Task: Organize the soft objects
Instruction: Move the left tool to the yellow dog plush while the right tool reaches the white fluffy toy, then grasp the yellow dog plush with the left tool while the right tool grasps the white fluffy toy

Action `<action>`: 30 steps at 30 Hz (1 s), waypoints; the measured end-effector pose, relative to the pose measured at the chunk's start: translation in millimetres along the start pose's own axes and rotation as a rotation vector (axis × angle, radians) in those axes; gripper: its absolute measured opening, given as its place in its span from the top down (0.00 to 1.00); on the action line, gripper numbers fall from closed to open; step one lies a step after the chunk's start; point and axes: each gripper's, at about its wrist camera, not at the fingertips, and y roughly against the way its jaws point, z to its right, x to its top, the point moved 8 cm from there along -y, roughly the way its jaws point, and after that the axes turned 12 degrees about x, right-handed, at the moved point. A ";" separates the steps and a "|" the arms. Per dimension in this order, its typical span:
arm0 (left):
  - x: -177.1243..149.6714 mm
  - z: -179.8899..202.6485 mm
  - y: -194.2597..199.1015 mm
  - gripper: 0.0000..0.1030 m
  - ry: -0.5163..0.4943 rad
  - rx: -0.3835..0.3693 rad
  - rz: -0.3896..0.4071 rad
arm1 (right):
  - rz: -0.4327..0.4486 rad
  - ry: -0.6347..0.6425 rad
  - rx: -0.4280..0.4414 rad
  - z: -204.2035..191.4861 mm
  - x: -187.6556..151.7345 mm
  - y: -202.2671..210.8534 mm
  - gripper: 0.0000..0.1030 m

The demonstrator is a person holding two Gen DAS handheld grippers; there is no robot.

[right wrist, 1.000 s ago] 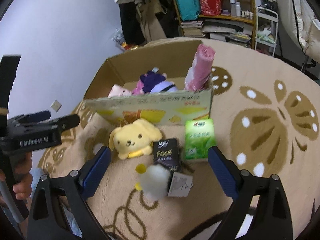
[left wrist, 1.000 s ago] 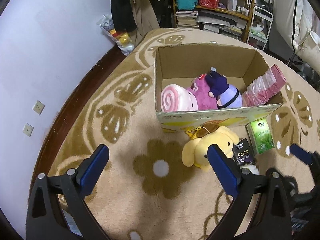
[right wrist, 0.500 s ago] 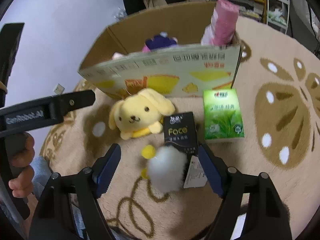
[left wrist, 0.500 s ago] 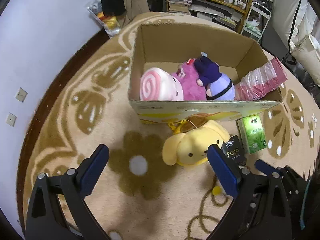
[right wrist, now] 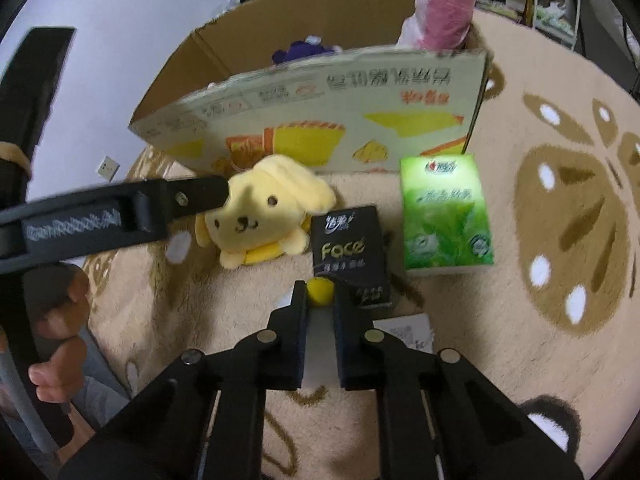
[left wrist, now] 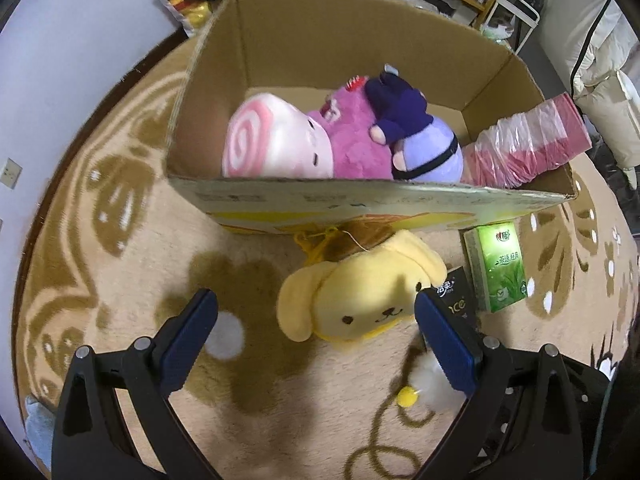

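A yellow dog plush (left wrist: 360, 292) (right wrist: 260, 212) lies on the rug in front of a cardboard box (left wrist: 360, 204) (right wrist: 320, 120). My left gripper (left wrist: 316, 332) is open around the plush, one finger on each side, not touching. My right gripper (right wrist: 320, 300) is shut on a white fluffy toy with a yellow pom-pom (right wrist: 320, 292); the same toy shows in the left wrist view (left wrist: 424, 384). Inside the box lie a pink swirl plush (left wrist: 272, 148), a magenta plush (left wrist: 352, 140) and a purple plush (left wrist: 416, 136).
A pink plastic roll (left wrist: 528, 144) leans in the box's right corner. A black "Face" tissue pack (right wrist: 352, 252) and a green tissue pack (right wrist: 444, 216) lie on the patterned rug right of the dog plush. Shelves and clutter stand behind the box.
My left gripper moved forward and down to straddle the yellow dog plush. My right gripper moved down and closed on the white fluffy toy.
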 end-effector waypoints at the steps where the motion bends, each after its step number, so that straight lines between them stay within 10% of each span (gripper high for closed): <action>1: -0.4 2.6 -3.7 0.05 0.000 -0.011 -0.011 | 0.015 0.003 0.004 -0.2 2.3 3.1 0.88; 17: -0.1 43.5 -38.7 0.05 -0.071 -0.014 -0.059 | 0.124 -0.033 0.009 16.1 31.9 20.6 0.88; 30: -1.4 46.0 -39.6 0.25 -0.062 -0.001 -0.025 | 0.153 -0.039 0.014 25.3 38.5 31.3 0.88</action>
